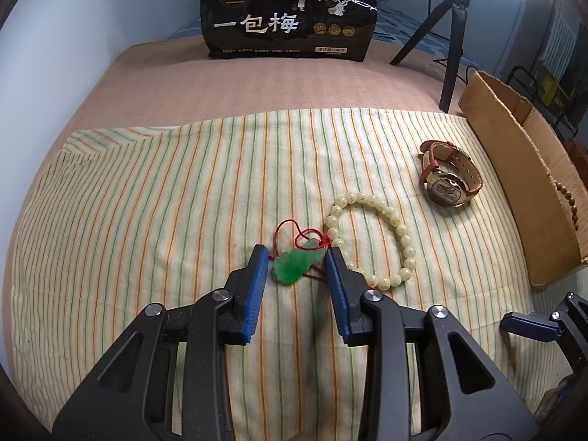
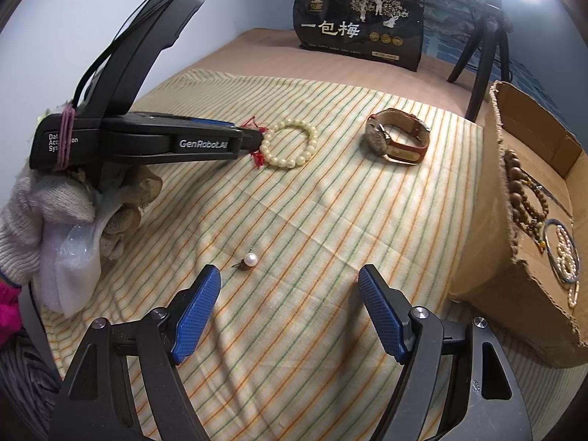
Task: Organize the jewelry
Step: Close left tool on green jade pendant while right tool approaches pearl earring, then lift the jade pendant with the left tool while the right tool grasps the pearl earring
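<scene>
- On the striped cloth (image 1: 147, 191) ahead of me lies the jewelry; my left gripper (image 1: 294, 257) points down at the green pendant (image 1: 292, 268), which sits between the blue pads (image 1: 257, 286) on its red cord (image 1: 290, 229); the jaws stand partly apart and I see gaps on both sides, so nothing is clamped
- Just beside the right-hand pad, the cream bead bracelet (image 1: 371, 237) lies flat, its near edge touching or passing behind that finger; I cannot tell which
- Farther right the watch (image 1: 446, 180) with its brown strap rests on its side, near the cardboard box (image 1: 522, 183)
- My right gripper (image 2: 290, 283) hovers with jaws wide apart and empty; the pearl earring (image 2: 250, 260) lies on the cloth just ahead of its left pad (image 2: 194, 316)
- Inside the box, from the right wrist view, I see brown wooden beads (image 2: 522, 191), a thin bangle (image 2: 562, 253) and a small pearl strand (image 2: 566, 257)
- At the far end stands a black snack bag (image 1: 290, 11) beside a tripod (image 1: 452, 40); a gloved hand (image 2: 55, 202) grips the left tool
</scene>
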Tool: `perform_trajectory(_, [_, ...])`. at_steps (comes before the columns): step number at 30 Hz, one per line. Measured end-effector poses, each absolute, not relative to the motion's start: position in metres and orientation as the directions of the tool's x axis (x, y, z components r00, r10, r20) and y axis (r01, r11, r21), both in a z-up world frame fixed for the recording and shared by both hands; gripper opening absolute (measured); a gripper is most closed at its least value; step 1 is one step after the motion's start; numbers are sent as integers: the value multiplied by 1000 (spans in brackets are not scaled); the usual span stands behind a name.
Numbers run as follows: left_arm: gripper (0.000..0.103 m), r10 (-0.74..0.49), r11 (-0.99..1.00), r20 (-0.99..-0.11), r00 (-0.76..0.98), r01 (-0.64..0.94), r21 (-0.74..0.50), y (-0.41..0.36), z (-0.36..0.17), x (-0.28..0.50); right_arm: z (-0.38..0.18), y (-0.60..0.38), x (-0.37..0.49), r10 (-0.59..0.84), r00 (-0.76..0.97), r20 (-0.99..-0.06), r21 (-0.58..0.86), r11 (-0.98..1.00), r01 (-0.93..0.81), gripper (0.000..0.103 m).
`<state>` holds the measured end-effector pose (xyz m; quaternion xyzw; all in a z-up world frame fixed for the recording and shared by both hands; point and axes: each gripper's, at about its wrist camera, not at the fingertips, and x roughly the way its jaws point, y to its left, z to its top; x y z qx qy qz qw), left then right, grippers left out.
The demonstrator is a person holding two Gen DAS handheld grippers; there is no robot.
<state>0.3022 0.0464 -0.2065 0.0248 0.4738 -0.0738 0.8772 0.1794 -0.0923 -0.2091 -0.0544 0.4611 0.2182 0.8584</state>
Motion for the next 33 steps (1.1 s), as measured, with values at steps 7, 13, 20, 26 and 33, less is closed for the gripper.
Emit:
perform_trajectory(7, [28,-85,989,-834,545,149,-3,43,-207,306,-212,-83,180,317,493,-810,81,894,-441,77])
perform_trajectory(13, [27,-85,990,-836,542,143,-8,44,-206,307,-213,-74,179,297,501,-813,39,886,-461,58])
perform_trajectory(20, [27,-82,992,-840,536,128,-15,49,-202,303,-215,-79,184,313,504,-805,43,878,-477,16])
perform_trajectory(26, [27,-75,993,-839,539,119,-12,50,-197,297,-215,-87,187,350,487,-800,90,872,-480,8])
perform_trajectory(33, [27,-78,994,-834,547,108,-22,55,-191,294,-214,-89,183,345,492,-799,77,871,-486,8])
